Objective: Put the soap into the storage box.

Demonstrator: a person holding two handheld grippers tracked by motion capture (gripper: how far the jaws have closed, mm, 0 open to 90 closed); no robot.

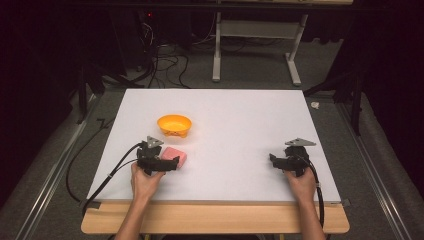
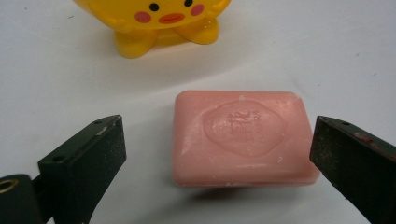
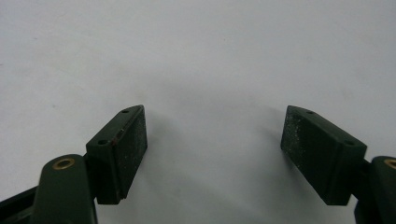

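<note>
- On the table (image 1: pixel 240 115), the bowl (image 1: pixel 174 125) sits left of centre.
- The soap bar (image 1: pixel 175 155) lies just beside the bowl, at its 6 o'clock, nearer the person.
- The left gripper (image 1: pixel 172 162) is at the soap's 8 o'clock, jaws either side of it (image 2: pixel 240 137).
- The right gripper (image 1: pixel 274 160) rests well apart, at the soap's 3 o'clock.

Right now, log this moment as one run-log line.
left gripper: open, astride pink soap, pads clear | right gripper: open, empty | yellow bowl: beyond soap, apart
</note>
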